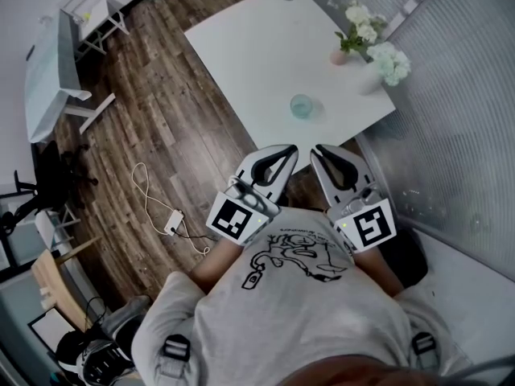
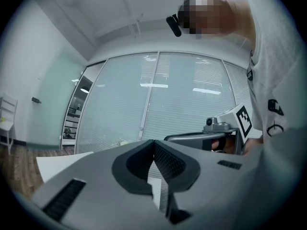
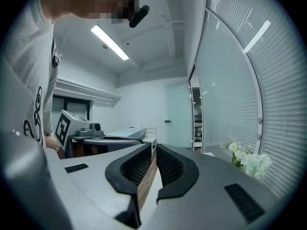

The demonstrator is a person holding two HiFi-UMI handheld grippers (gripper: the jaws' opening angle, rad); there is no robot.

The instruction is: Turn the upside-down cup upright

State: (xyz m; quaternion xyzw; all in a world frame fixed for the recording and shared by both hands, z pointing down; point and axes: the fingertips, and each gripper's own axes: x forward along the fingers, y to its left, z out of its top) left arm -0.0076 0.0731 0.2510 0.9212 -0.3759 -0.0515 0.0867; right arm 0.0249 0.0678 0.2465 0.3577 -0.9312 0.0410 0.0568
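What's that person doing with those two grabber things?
A person holds a gripper in each hand, close to the chest, in front of a white table. The left gripper and the right gripper are both shut and hold nothing. A clear cup sits on the table ahead of them, untouched, near some white flowers. Nothing has been picked up yet.

cup (image 1: 302, 106) on table (image 1: 257, 47) w/ flowers (image 1: 378, 47), wood floor (image 1: 161, 95)
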